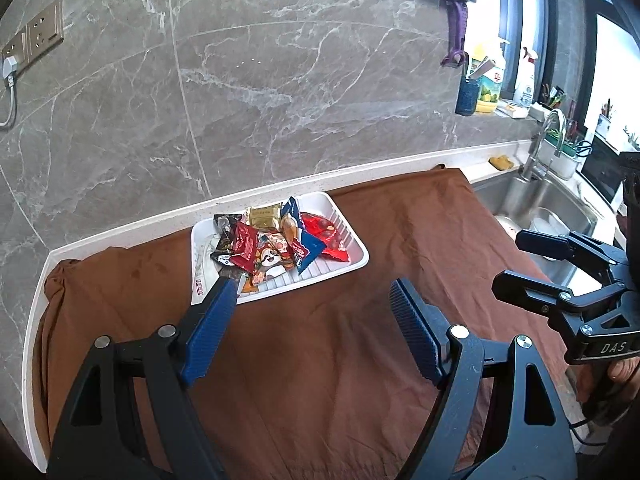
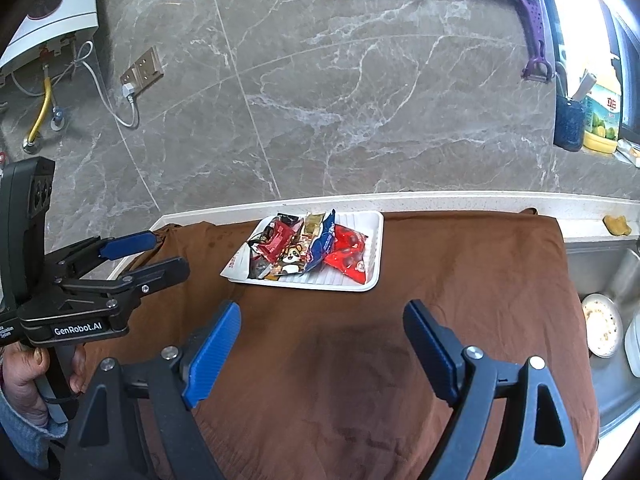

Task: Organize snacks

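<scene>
A white ribbed tray (image 1: pixel 352 258) (image 2: pixel 372 248) sits on a brown cloth (image 1: pixel 320 360) (image 2: pixel 360 360) near the back wall. Several snack packets lie piled in it: red ones (image 1: pixel 326 234) (image 2: pixel 348 252), a blue one (image 1: pixel 306 246) (image 2: pixel 324 242), a gold one (image 1: pixel 264 216) and a panda-print one (image 1: pixel 272 258) (image 2: pixel 292 258). My left gripper (image 1: pixel 312 296) is open and empty, above the cloth in front of the tray. My right gripper (image 2: pixel 322 320) is open and empty, also short of the tray. Each gripper shows in the other's view, the right one (image 1: pixel 516 260) and the left one (image 2: pixel 160 254).
A steel sink (image 1: pixel 560 208) (image 2: pixel 616 280) with a tap (image 1: pixel 544 140) and dishes lies right of the cloth. A grey marble wall stands behind, with sockets (image 1: pixel 36 36) (image 2: pixel 142 68). Bottles and a blue cup (image 1: pixel 468 96) (image 2: pixel 568 128) stand on the window sill.
</scene>
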`<state>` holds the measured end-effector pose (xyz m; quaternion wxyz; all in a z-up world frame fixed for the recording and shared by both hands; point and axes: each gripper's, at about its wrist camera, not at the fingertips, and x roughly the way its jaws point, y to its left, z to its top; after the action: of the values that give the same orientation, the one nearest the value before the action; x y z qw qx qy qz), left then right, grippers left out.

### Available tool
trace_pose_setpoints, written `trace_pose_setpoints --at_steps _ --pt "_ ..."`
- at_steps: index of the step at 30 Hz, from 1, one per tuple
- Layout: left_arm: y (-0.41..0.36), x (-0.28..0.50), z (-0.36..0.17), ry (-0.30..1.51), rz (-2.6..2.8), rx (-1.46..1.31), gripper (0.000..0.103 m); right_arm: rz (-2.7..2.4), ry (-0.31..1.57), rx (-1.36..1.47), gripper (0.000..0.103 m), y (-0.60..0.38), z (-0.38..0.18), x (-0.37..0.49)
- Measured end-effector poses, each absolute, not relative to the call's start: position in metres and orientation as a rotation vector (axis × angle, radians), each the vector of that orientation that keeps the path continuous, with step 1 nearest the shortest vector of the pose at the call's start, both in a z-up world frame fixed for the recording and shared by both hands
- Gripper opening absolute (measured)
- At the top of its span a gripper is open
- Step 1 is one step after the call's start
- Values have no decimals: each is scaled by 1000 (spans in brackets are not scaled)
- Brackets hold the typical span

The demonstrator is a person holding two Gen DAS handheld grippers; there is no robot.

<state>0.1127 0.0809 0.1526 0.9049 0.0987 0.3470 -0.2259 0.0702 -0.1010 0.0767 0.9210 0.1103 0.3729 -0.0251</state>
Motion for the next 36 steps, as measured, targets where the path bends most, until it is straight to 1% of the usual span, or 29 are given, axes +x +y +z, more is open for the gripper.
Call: trace_pose_setpoints --at_steps 36 --pt "97 75 166 668 -510 216 78 -56 707 224 89 -84 97 33"
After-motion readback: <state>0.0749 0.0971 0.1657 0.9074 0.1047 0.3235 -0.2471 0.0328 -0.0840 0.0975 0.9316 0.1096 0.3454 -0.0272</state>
